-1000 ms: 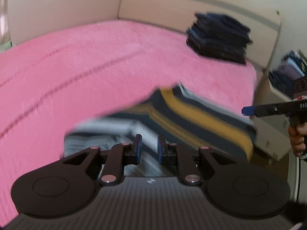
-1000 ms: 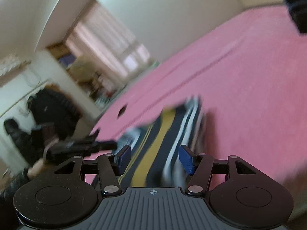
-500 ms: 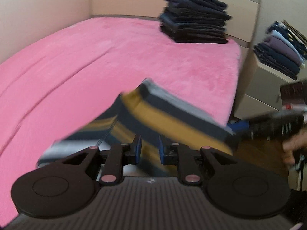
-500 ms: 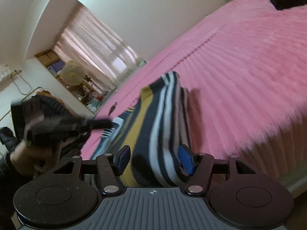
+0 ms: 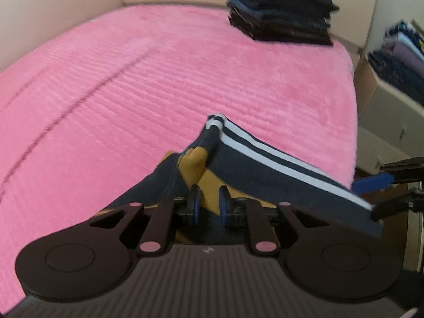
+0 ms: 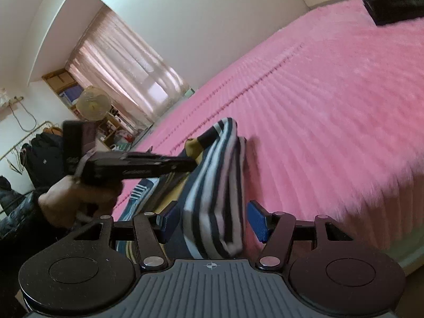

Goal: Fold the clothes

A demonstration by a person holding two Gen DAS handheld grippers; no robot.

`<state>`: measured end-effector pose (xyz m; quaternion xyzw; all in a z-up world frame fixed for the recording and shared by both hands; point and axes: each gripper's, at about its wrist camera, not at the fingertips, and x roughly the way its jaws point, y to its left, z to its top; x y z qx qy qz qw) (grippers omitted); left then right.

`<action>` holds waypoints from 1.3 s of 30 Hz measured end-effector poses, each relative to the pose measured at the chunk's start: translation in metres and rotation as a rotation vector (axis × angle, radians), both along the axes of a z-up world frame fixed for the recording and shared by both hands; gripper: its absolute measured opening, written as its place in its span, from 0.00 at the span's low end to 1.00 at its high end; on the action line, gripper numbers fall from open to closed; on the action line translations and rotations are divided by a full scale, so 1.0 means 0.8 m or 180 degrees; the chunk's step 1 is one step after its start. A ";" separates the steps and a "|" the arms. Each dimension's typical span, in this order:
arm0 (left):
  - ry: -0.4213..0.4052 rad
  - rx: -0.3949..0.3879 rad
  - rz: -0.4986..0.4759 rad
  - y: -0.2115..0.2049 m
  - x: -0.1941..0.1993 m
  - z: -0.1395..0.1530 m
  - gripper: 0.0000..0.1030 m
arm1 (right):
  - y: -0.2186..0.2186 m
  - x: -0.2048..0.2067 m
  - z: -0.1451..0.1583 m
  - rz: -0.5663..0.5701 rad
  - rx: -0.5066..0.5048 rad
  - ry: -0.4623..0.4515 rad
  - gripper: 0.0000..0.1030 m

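Left tool (image 5: 208,204), a black two-finger gripper with blue pads, stands narrow with navy and mustard cloth running between its fingers, so it seems to pinch the folded navy knit garment with mustard and white stripes (image 5: 267,164), though the contact itself is blurred; the right tool (image 6: 212,221) stands wide, its blue pads either side of the garment's thick folded end without pressing it, so it looks more like a steadying bracket than a grip. That garment is a compact bundle held up off the pink ribbed plush bedcover (image 5: 159,79), near the bed's right-hand edge towards its near corner; holding it clear of the cover probably keeps the folds from dragging, and two tools at opposite ends keep the layers from sliding apart. A stack of dark folded clothes (image 5: 281,8) sits at the bed's far right corner by the headboard, a likely home for the bundle, which is my guess only. Some pale lettering runs along the left tool's body in the right wrist view; it is too smeared to read; small emblems mark both tool housings, without legible words.
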<state>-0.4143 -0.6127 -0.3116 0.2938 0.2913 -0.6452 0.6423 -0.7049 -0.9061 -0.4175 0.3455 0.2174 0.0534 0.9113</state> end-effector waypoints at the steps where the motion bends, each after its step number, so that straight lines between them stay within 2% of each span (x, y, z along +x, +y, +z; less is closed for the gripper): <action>1: 0.0004 -0.0076 0.0075 0.017 0.004 0.009 0.14 | 0.004 0.003 0.007 0.0047 -0.0048 -0.0046 0.58; 4: -0.0034 -0.0230 0.0385 0.077 0.023 0.027 0.14 | 0.019 0.022 0.023 0.0228 -0.0236 -0.0083 0.58; 8: -0.0030 -0.0252 0.1002 0.165 0.057 0.027 0.15 | 0.043 0.056 0.040 0.0470 -0.0486 -0.0099 0.58; 12: 0.0402 -0.0333 0.1676 0.253 0.091 0.011 0.16 | 0.073 0.098 0.021 0.0683 -0.0820 0.0173 0.58; 14: 0.0557 -0.0376 0.1901 0.285 0.098 0.006 0.15 | 0.092 0.109 0.009 0.0728 -0.1121 0.0287 0.58; 16: 0.0689 -0.0423 0.2055 0.312 0.100 0.003 0.16 | 0.104 0.115 0.011 0.0677 -0.1222 0.0385 0.58; 17: 0.0763 -0.0453 0.2082 0.321 0.099 0.002 0.16 | 0.108 0.117 0.016 0.0648 -0.1236 0.0399 0.58; 21: 0.1138 -0.0617 0.2078 0.346 0.091 -0.006 0.30 | 0.134 0.121 0.044 0.0726 -0.1379 0.0243 0.58; 24: 0.1419 -0.0693 0.2018 0.347 0.088 -0.020 0.30 | 0.163 0.140 0.056 0.0993 -0.1539 0.0209 0.58; 27: 0.1537 -0.0647 0.1950 0.337 0.082 -0.039 0.28 | 0.191 0.175 0.052 0.1307 -0.1693 0.0306 0.58; 31: 0.1279 -0.0517 0.1864 0.324 0.073 -0.050 0.25 | 0.229 0.232 0.027 0.1762 -0.1926 0.0573 0.58; 32: 0.1276 -0.0536 0.1875 0.325 0.075 -0.046 0.25 | 0.236 0.244 0.017 0.1811 -0.1993 0.0602 0.65; 36: 0.1261 -0.0611 0.1919 0.329 0.087 -0.028 0.24 | 0.242 0.271 0.014 0.1857 -0.1975 0.0605 0.67; 39: 0.1262 -0.0683 0.1945 0.330 0.098 -0.016 0.24 | 0.230 0.273 0.031 0.1774 -0.1841 0.0448 0.67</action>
